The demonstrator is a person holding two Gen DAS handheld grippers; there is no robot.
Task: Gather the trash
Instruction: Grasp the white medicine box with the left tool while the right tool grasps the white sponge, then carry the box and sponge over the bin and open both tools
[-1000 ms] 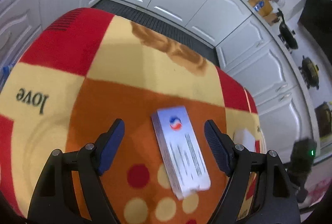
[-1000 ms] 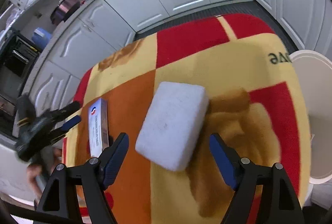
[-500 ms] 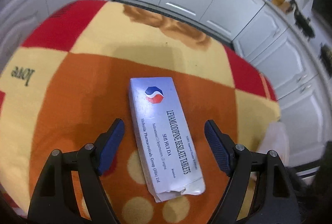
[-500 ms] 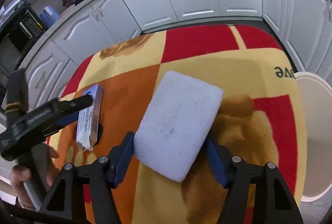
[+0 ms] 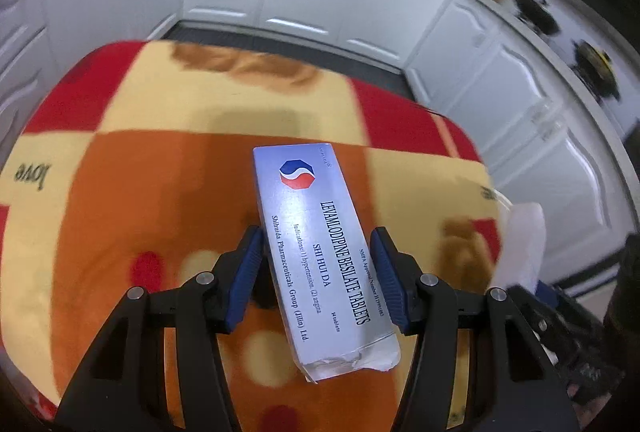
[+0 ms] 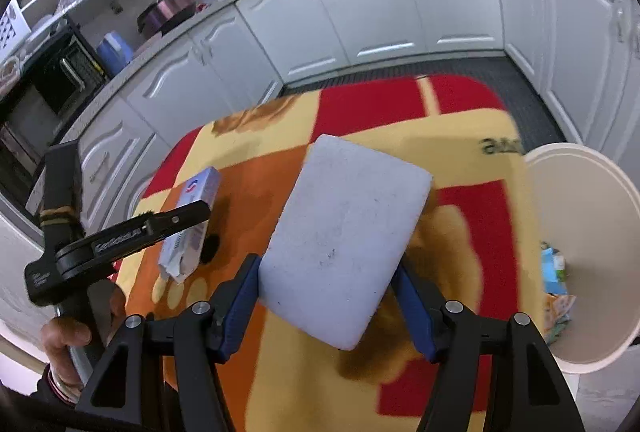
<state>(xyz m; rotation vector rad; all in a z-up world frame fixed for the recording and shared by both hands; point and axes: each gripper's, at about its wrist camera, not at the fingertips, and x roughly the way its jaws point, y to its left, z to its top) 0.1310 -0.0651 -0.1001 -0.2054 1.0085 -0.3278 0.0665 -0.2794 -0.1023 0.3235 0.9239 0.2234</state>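
Note:
My left gripper [image 5: 318,256] is shut on a silver tablet box [image 5: 316,232] with a red and blue logo and holds it above the patterned blanket [image 5: 160,159]. The box's torn end points toward the camera. My right gripper [image 6: 326,280] is shut on a white foam block [image 6: 344,236] and holds it lifted over the blanket [image 6: 472,232]. In the right wrist view the left gripper [image 6: 188,224] and the box [image 6: 192,220] show at the left. The foam block [image 5: 524,240] shows blurred at the right of the left wrist view.
A round cream trash bin [image 6: 592,252] stands off the blanket's right edge, with some coloured packaging [image 6: 554,280] inside. White kitchen cabinets [image 6: 360,19] ring the table. A dark floor mat [image 5: 288,47] lies beyond the far edge.
Both grippers have closed on their objects and lifted them off the blanket. The box and the foam block now look larger and higher in view.

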